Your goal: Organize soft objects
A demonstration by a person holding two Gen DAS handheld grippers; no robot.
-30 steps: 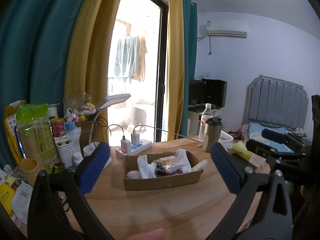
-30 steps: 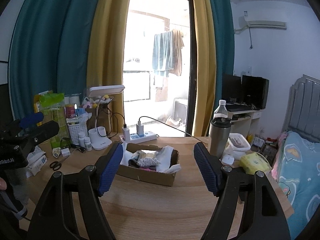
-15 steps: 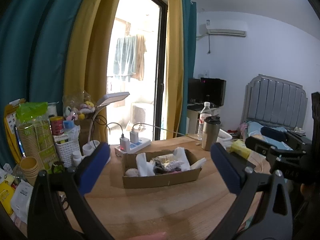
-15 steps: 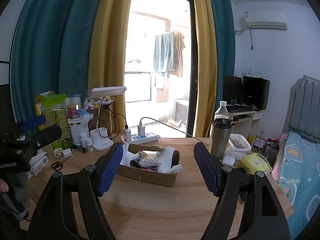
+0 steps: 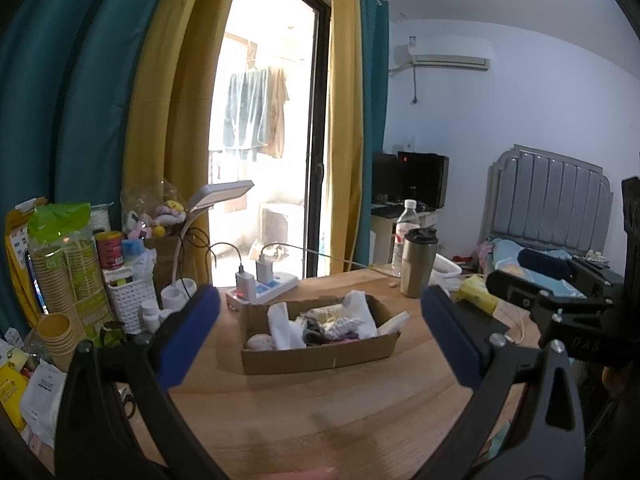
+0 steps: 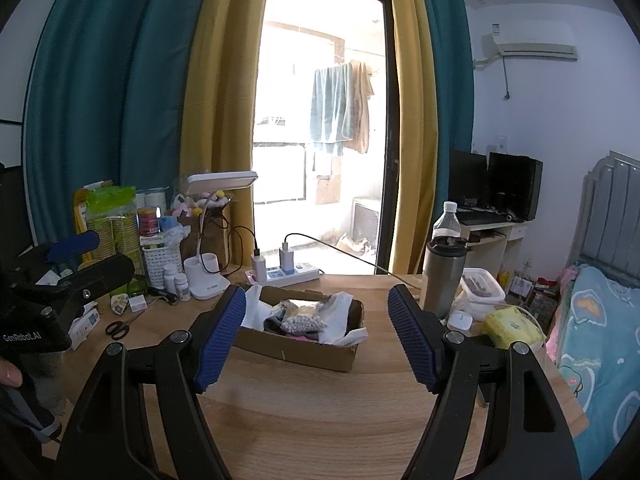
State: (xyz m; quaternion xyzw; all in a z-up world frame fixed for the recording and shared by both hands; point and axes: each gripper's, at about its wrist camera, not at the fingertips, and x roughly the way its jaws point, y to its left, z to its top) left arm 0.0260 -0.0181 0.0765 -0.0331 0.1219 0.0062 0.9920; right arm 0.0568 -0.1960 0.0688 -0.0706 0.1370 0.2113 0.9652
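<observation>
A shallow cardboard box (image 5: 320, 354) sits on the round wooden table (image 5: 304, 412), filled with soft items: white cloths (image 5: 282, 326), a dotted fabric piece (image 5: 340, 326) and dark socks. The box also shows in the right wrist view (image 6: 298, 350). My left gripper (image 5: 320, 340) is open and empty, held above the table short of the box. My right gripper (image 6: 316, 338) is open and empty, also short of the box. Each gripper shows at the edge of the other's view.
A steel tumbler (image 6: 442, 274), water bottle (image 6: 446, 220), plastic tub (image 6: 480, 286) and yellow pack (image 6: 512, 326) stand right of the box. A power strip (image 6: 284, 272), desk lamp (image 6: 208, 240), paper cups (image 5: 64, 276), baskets and scissors (image 6: 118, 328) crowd the left. A bed (image 6: 600, 320) lies right.
Both grippers have drawn back and risen slightly, so the box sits a little lower and farther in both views. Both stay open.
</observation>
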